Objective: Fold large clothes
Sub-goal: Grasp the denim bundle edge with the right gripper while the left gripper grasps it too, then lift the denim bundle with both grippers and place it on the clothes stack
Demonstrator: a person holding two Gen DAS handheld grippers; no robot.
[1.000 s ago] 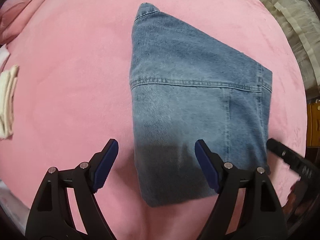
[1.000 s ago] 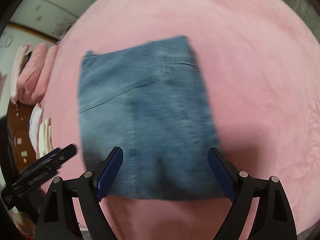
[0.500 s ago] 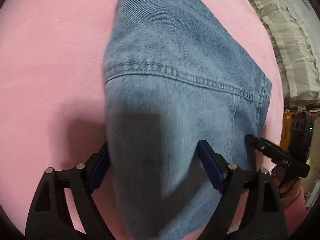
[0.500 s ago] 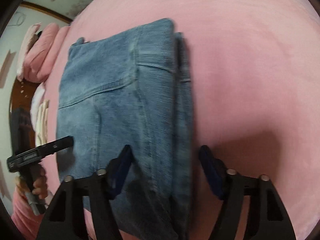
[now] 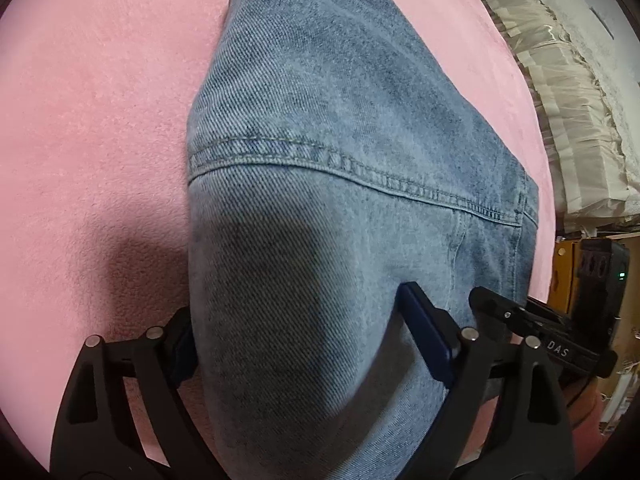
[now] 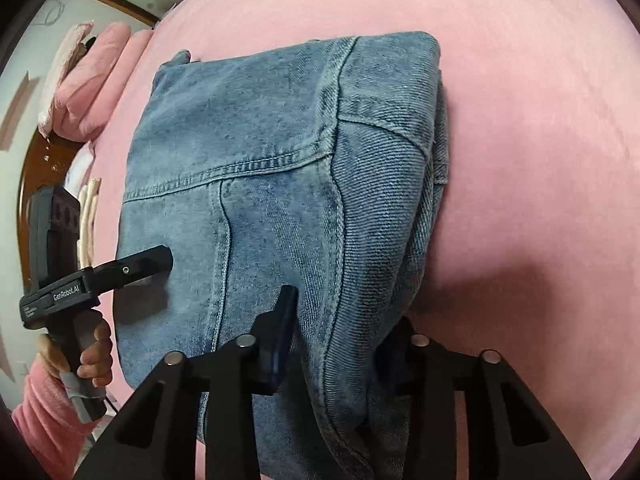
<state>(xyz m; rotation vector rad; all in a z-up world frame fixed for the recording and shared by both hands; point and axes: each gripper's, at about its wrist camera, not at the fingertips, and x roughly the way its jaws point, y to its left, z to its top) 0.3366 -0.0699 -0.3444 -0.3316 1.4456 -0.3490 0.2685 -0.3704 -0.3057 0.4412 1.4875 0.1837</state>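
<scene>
On top of a pink plush bed cover (image 5: 100,128), the folded denim jeans (image 5: 340,140) are laid flat, stitched seam running across the upper layer, w/ the near end of the bundle reaching under both cameras.

L hand-held gripper (image 5: 308,344): jaws are spread wide, straddling the near left portion of the jeans. One blue pad (image 5: 426,340) is seen resting on top of the denim; the other pad is mostly hidden behind the fabric's left edge, so contact there can't be confirmed. No squeeze on the cloth is seen from this side. In the right wrist view the same tool (image 6: 152,262) is seen at the left, one black finger tip lying on the denim, w/ the holder's hand (image 6: 94,354) wrapped round its grip and a pink sleeve (image 6: 44,408) below.

R hand-held gripper (image 6: 332,336): jaws have just been closing and are now narrow, w/ the thick folded right edge of the jeans bunched between them. Left pad (image 6: 282,332) is pressed into the denim; right pad is buried behind the fold. Fabric is visibly pinched, i.e. held.

Pink pillows (image 6: 96,80) are seen at the bed's far left; cream ruffled fabric (image 5: 560,100) lies beyond its right edge.
</scene>
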